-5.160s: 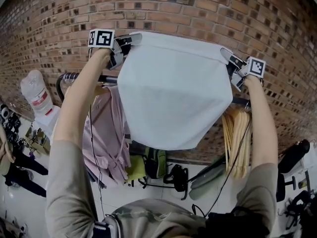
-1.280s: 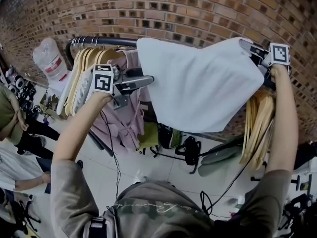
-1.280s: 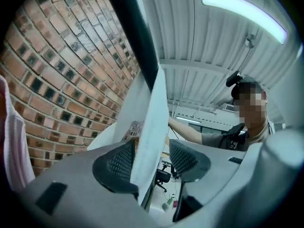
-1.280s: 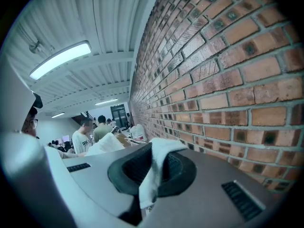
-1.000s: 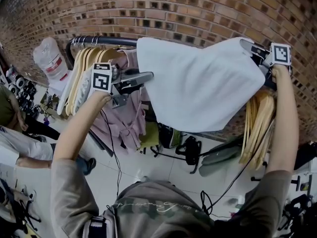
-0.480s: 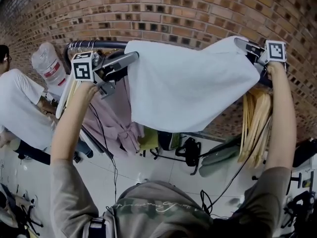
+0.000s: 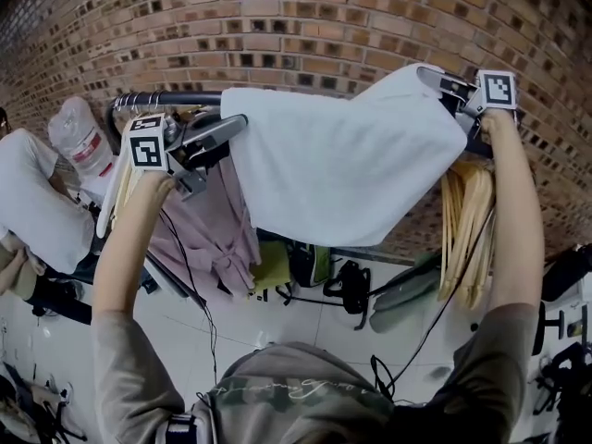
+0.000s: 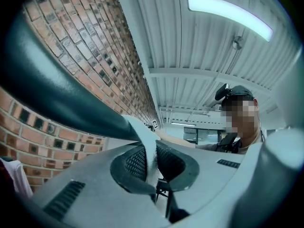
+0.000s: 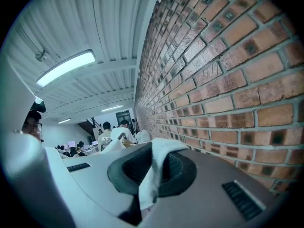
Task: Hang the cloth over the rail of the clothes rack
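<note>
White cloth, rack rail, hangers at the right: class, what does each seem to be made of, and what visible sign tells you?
White cloth: soft woven fabric, matte; it sags and drapes in soft folds.
Rack rail: probably metal tube, dark with a slight sheen.
Hangers: likely pale wood, judging by their tan colour and stiff curved arms.

Right claw (image 9: 152, 175) clamped on white cloth (image 9: 163, 150) edge, brick wall (image 9: 228, 80) at right, strip light (image 9: 66, 68) overhead
</note>
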`<state>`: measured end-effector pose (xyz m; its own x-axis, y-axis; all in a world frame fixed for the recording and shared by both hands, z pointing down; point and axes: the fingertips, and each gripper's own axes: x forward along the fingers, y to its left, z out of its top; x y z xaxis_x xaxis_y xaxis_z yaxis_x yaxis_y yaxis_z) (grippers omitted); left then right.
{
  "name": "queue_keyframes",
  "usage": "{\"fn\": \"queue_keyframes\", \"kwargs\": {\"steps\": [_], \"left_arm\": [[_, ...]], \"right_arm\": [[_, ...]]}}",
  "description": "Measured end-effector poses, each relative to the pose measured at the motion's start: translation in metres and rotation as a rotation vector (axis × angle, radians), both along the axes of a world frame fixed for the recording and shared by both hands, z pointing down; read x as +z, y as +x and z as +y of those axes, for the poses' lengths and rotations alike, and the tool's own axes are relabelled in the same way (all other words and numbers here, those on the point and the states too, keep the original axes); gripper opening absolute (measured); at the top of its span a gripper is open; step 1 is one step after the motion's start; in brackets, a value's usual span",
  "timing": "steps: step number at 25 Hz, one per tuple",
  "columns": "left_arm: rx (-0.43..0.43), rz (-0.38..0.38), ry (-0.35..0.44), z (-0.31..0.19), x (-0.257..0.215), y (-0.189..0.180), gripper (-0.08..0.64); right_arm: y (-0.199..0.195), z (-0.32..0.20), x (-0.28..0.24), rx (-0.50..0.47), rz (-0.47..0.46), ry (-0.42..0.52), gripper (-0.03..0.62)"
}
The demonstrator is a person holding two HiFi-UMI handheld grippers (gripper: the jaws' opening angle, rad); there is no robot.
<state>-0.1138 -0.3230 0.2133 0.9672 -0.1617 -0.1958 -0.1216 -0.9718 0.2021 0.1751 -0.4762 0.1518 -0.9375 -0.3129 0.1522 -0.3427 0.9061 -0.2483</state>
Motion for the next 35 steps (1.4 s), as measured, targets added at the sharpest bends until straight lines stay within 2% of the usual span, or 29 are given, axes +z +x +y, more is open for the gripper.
{"fn": "queue_keyframes", "kwargs": {"steps": [5,8,9,10,12,15,19,21,24,31,35], "left_arm": [[-0.003,0.034,0.018,0.0,-0.001,0.002,0.02],[0.01,0.04,0.023,0.002,-0.003,0.003,0.02],[0.014,0.041,0.024,0.004,-0.003,0.004,0.02],[0.016,0.043,0.022,0.004,-0.003,0.004,0.02],[0.016,0.047,0.015,0.005,-0.001,0.005,0.02],[0.017,0.046,0.014,0.005,-0.002,0.004,0.02],[0.033,0.047,0.004,0.005,-0.003,0.003,0.02],[0.031,0.049,-0.002,0.006,-0.003,0.003,0.02],[0.025,0.044,-0.005,0.008,-0.003,0.003,0.02],[0.013,0.05,-0.01,0.008,-0.004,0.002,0.02],[0.012,0.053,-0.013,0.006,-0.002,0.002,0.02]], "right_arm": [[-0.001,0.0,-0.004,-0.002,-0.017,0.013,0.03],[-0.009,0.008,-0.007,-0.046,-0.04,0.006,0.135],[-0.013,0.013,-0.005,-0.065,-0.031,0.007,0.201],[-0.016,0.016,-0.001,-0.075,-0.01,0.009,0.227],[-0.015,0.015,0.007,-0.061,0.028,0.002,0.229],[-0.01,0.01,0.0,-0.035,-0.004,-0.024,0.23],[-0.008,0.011,-0.013,-0.013,-0.061,0.012,0.361],[-0.006,0.012,-0.02,-0.016,-0.097,0.019,0.368],[-0.005,0.017,-0.03,-0.071,-0.157,0.0,0.367],[0.011,0.002,-0.026,-0.011,-0.125,-0.023,0.367],[0.008,0.004,-0.019,-0.017,-0.015,0.018,0.365]]}}
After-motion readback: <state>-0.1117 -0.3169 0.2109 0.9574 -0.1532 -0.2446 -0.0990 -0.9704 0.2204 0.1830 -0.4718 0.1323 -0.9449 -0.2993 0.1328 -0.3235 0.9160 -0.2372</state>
